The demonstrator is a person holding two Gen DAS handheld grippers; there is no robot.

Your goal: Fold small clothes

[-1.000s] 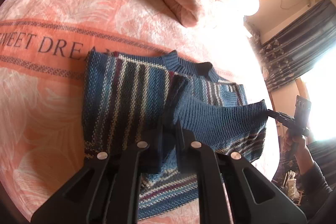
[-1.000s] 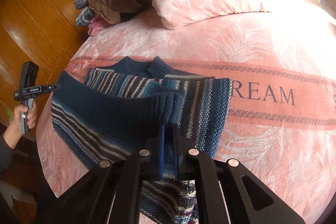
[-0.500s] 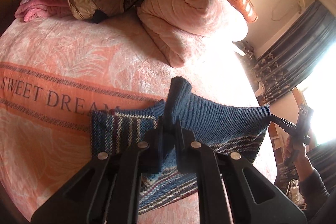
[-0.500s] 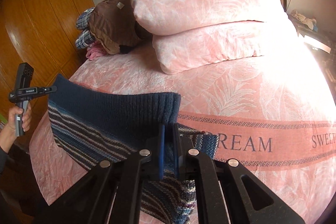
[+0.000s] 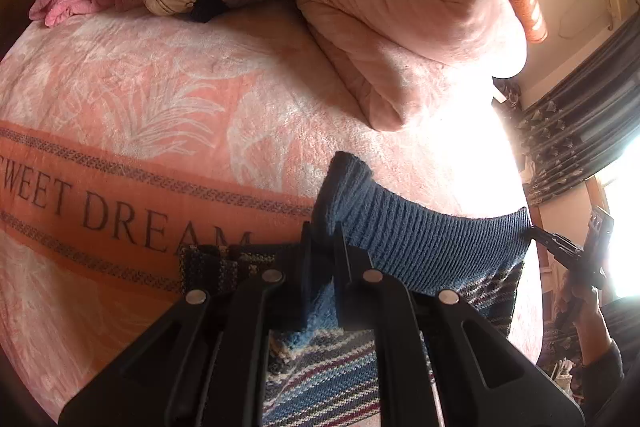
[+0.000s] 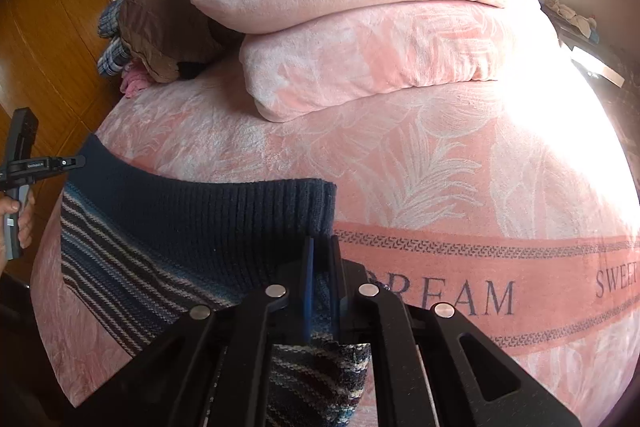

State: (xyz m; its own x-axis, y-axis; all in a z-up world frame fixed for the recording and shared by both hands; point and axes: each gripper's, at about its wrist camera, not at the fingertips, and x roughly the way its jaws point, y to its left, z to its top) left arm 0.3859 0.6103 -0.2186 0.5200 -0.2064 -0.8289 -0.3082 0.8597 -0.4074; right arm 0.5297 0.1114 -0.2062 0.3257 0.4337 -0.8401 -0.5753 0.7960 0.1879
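Both tools, left tool point(image 5: 320, 259) and right tool point(image 6: 320, 267), are clamping the striped sweater's point(image 6: 160, 251) ribbed hem, lifting it over the bed point(image 6: 440, 167); uneven pulling is risking a slipped corner and crooked fold.

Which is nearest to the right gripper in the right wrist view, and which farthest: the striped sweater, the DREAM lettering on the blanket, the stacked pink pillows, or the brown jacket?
1. Striped sweater: clamped in the right gripper, spreading left.
2. DREAM lettering: on the blanket just right of the fingers.
3. Stacked pink pillows: straight ahead, up the bed.
4. Brown jacket: far left, beside the pillows; too close to call against them.
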